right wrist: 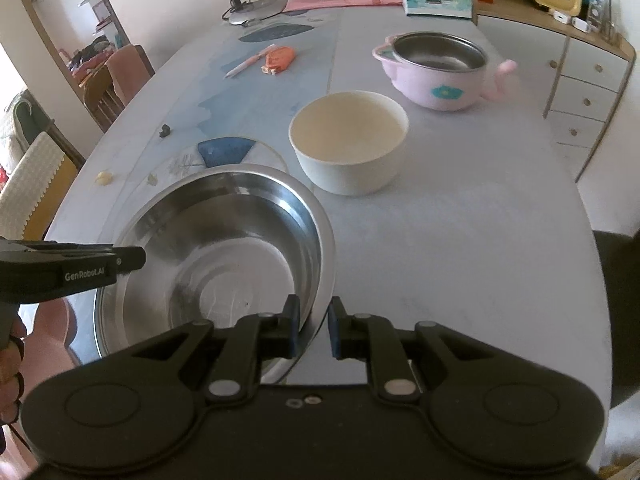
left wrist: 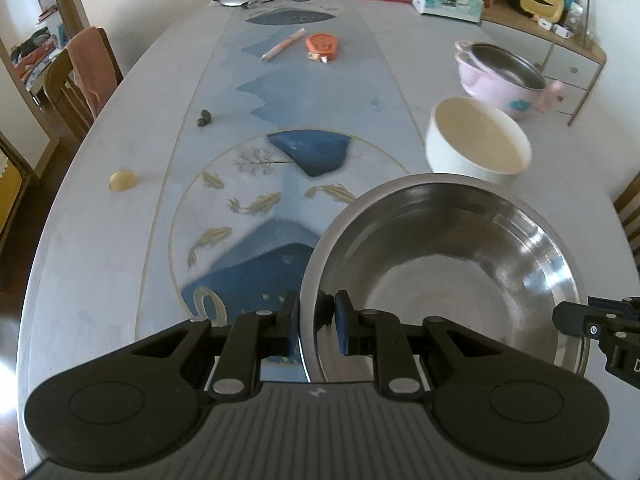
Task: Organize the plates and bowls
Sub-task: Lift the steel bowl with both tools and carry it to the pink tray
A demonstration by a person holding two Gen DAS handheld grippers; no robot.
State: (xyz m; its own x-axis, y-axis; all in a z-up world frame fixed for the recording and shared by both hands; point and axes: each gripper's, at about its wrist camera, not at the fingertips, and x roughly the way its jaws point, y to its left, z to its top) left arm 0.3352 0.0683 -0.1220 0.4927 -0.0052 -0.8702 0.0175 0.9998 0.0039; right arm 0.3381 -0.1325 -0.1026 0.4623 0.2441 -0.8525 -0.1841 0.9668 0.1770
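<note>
The left gripper [left wrist: 316, 324] straddles the left rim of the steel bowl [left wrist: 448, 280], one pad outside the wall and one inside, with a narrow gap still showing on each side of the metal; it looks poised around the rim, not pinched on it. The right gripper [right wrist: 313, 326] stands the same way on the opposite rim of that bowl [right wrist: 216, 248], its pads just apart from the edge. I judge both as open.

The bowl sits on the table [left wrist: 100, 240] near the front edge, with the white bowl [right wrist: 348, 148] just behind it and the pink pot [right wrist: 432, 76] farther back and to the right.

The step in hand seems to be a two-sided grasp of the steel bowl. To do it well, both pairs of pads should close squarely across the thin rim at the same height. The polished wall is likely slippery, so the lift should be level and even; a lead from one side would tilt the bowl.

Room is mixed. The white bowl is near the far rim, so a forward push risks a knock. The table's front edge is close beneath the grippers. Open surface lies to the left on the patterned runner [left wrist: 280, 120], and to the right in the right wrist view.
</note>
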